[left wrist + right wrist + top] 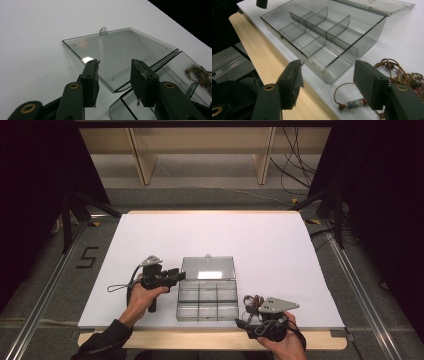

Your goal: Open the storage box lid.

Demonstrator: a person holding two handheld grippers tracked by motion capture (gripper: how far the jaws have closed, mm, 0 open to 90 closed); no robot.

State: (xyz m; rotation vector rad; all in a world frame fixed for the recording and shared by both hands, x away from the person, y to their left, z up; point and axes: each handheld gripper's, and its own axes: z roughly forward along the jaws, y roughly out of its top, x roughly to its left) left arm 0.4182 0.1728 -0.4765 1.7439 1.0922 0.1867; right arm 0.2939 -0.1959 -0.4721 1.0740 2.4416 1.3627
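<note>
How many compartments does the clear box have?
6, in the clear box: two rows of three, one row along the near wall, one row on the side of the open lid. All look empty.

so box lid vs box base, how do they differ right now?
The lid is one flat, undivided sheet folded open onto the white table; the base is a deep tray split into compartments by dividers. The lid carries a small tab at its far edge; the base has none that I can see. The lid lies farther from the person, the base nearer the table's front edge. Both are smoky clear plastic, joined along one edge, and empty.
</note>
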